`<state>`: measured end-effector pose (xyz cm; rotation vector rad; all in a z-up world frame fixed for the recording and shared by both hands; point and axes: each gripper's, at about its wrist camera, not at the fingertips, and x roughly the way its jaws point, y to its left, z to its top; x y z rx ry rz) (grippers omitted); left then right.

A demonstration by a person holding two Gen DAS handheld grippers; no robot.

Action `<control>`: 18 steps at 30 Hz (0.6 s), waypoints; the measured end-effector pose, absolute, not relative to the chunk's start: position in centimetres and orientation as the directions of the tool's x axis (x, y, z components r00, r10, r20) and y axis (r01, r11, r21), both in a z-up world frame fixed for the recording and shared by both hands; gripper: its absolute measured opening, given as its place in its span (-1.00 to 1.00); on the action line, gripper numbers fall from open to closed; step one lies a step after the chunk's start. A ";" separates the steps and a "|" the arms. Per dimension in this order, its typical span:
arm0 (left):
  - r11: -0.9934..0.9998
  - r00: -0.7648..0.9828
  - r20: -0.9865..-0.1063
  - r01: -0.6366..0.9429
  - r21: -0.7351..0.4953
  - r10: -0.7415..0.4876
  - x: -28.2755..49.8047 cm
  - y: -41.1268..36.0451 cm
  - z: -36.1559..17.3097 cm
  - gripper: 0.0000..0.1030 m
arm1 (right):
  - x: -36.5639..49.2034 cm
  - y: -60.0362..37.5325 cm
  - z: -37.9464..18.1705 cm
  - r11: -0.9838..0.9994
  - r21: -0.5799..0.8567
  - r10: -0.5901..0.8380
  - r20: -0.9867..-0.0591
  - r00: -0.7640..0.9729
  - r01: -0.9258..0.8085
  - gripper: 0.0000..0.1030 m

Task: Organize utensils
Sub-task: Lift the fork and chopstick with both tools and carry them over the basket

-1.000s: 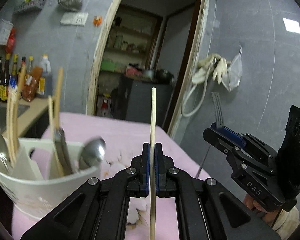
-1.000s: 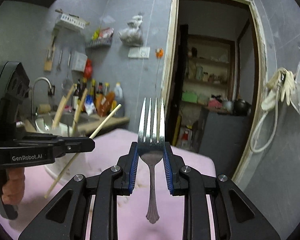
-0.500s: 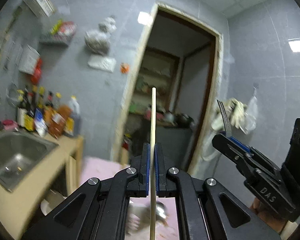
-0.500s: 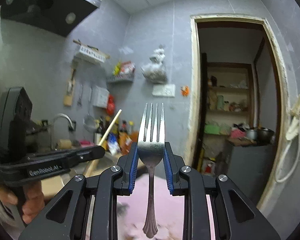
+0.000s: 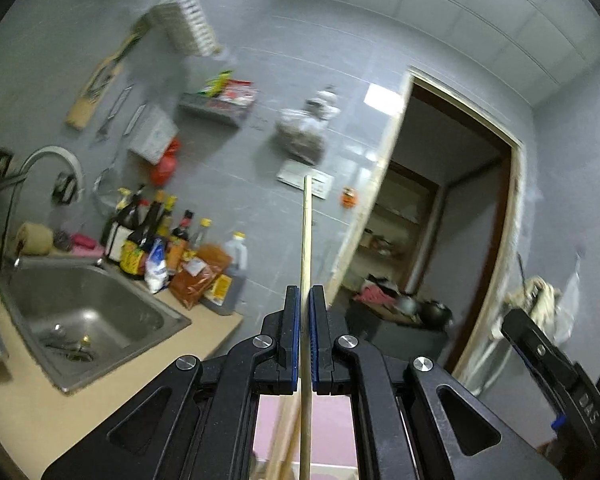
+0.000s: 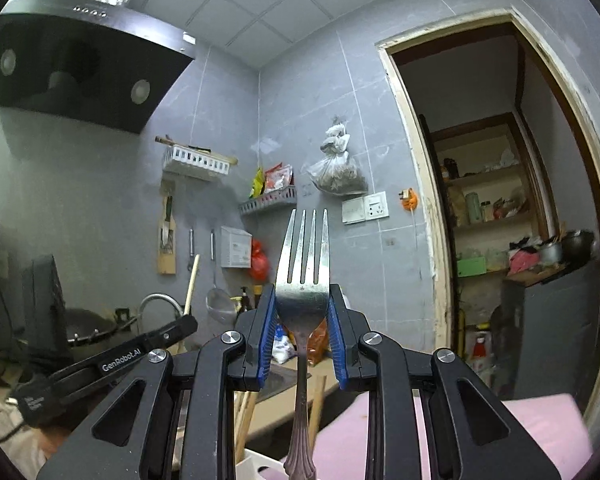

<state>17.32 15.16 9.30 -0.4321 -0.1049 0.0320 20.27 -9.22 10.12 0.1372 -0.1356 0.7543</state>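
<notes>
1. Chopstick: thin pale wood, upright, raised in front of the grey wall beside the sink.
2. Left gripper: jaws nearly together, pinching the chopstick.
3. Fork: steel, tines up.
4. Right gripper: narrow gap, pads clamping the fork's neck.

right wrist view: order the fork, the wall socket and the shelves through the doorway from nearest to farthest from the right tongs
1. fork: clamped upright between the right tongs, dead centre.
2. wall socket: on the grey tiled wall, just left of the doorway and above the fork's tines.
3. shelves: inside the back room, beyond the doorway, on the right.
</notes>
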 end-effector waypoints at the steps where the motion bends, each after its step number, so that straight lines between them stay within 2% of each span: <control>1: 0.900 0.993 0.093 -0.019 -0.435 0.066 17.4 15.6 8.9 -0.95 | 20.4 -9.1 9.8 0.717 0.077 0.675 0.171 0.718 -0.692 -0.58; 8: 0.869 0.993 0.064 -0.056 -0.491 0.100 18.0 17.0 7.3 -0.95 | 21.5 -8.5 8.1 0.717 0.086 0.680 0.130 0.721 -0.692 -0.58; 18: 0.883 0.994 0.034 -0.080 -0.462 0.107 18.3 15.8 6.1 -0.95 | 22.5 -7.6 6.3 0.728 0.071 0.680 0.060 0.731 -0.682 -0.58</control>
